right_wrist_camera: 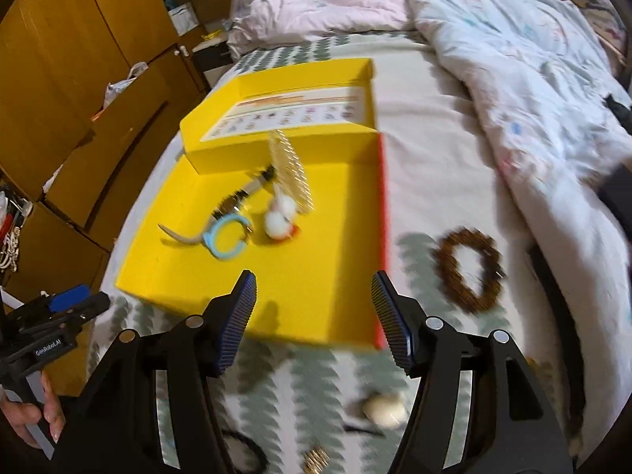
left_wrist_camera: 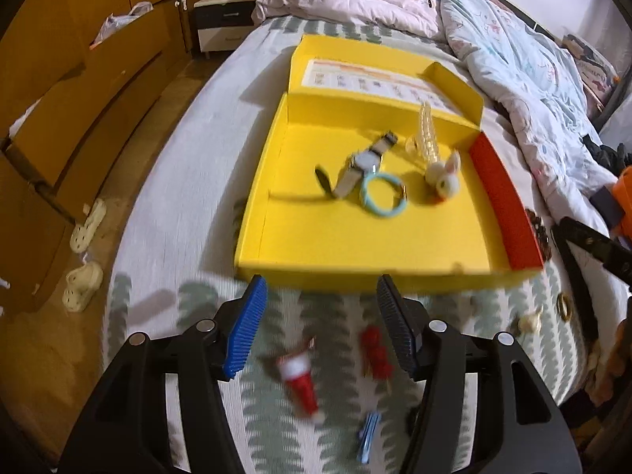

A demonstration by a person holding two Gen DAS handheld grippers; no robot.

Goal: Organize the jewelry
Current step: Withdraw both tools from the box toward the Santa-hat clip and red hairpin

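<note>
An open yellow box lies on the bed. In it are a watch, a blue hair ring, a clear comb clip and a white pom-pom clip. My left gripper is open and empty, above a red-and-white clip, a red hair piece and a blue hairpin. My right gripper is open and empty over the box's near edge. A brown bead bracelet, a cream pom-pom clip and a gold ring lie on the sheet.
A crumpled quilt covers the right side of the bed. Wooden cabinets and white slippers are on the left beyond the bed's edge. A gold ring and a black strap lie right of the box.
</note>
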